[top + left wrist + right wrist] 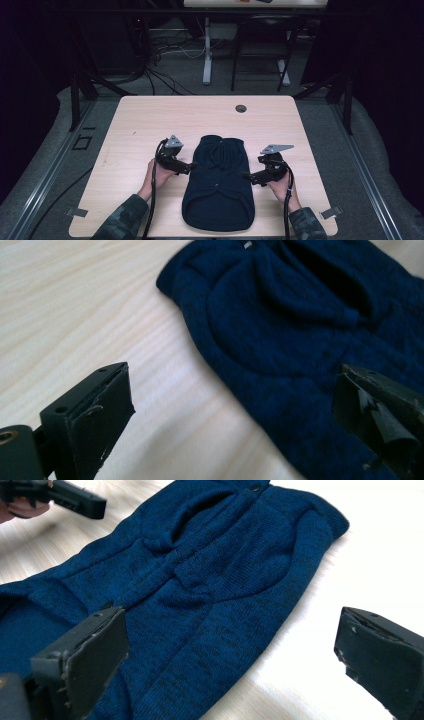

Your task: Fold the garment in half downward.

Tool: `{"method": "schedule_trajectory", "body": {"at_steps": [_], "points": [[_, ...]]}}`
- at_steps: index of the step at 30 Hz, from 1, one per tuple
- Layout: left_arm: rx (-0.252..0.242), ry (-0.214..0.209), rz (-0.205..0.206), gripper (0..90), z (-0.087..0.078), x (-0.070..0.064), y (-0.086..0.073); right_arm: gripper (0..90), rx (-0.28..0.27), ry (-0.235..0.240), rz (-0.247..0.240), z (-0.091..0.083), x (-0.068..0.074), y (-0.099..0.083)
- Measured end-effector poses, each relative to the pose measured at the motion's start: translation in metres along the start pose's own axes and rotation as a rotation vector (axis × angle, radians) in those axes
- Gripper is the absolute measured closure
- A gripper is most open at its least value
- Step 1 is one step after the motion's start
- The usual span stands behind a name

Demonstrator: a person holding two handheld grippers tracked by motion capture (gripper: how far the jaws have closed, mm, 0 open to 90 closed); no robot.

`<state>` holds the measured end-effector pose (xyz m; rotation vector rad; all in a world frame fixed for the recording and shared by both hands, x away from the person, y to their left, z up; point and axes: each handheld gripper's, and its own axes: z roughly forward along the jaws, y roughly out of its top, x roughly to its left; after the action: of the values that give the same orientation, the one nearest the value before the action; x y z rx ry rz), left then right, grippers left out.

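High view: folded navy knit sweater [219, 184].

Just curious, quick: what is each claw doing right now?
Left claw: open, holding nothing, beside the blue sweater.
Right claw: open, holding nothing.

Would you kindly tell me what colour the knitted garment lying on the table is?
The garment is dark navy blue, flecked with black; the right gripper view shows it best.

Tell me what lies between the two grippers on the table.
The dark blue sweater lies flat between the left gripper and the right gripper, seen in the high view; both grippers sit open at its side edges.
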<state>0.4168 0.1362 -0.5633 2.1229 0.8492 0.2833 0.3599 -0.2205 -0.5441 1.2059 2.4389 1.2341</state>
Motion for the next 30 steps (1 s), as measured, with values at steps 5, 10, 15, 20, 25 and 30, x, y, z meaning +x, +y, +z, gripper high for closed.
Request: {"method": "schedule_trajectory", "body": {"at_steps": [5, 10, 15, 20, 25, 30], "points": [[0.026, -0.007, -0.010, 3.1, 0.008, 0.006, 0.013, 0.8, 0.006, -0.002, 0.003, 0.008, -0.004, 0.009], [0.070, 0.015, 0.003, 3.1, 0.020, 0.011, 0.029, 5.2, 0.030, -0.065, -0.028, 0.028, -0.006, 0.028], [0.102, 0.011, 0.006, 3.0, 0.030, 0.012, 0.035, 7.7, 0.076, -0.079, -0.026, 0.049, -0.010, 0.037], [0.161, 0.020, 0.009, 2.8, 0.050, 0.012, 0.039, 11.4, 0.118, -0.094, 0.006, 0.066, -0.022, 0.050], [0.181, 0.026, 0.007, 3.4, 0.058, 0.012, 0.041, 16.0, 0.183, -0.136, -0.018, 0.078, -0.023, 0.053], [0.209, 0.032, 0.016, 8.0, 0.065, 0.009, 0.040, 19.4, 0.191, -0.128, -0.015, 0.084, -0.025, 0.050]]}}
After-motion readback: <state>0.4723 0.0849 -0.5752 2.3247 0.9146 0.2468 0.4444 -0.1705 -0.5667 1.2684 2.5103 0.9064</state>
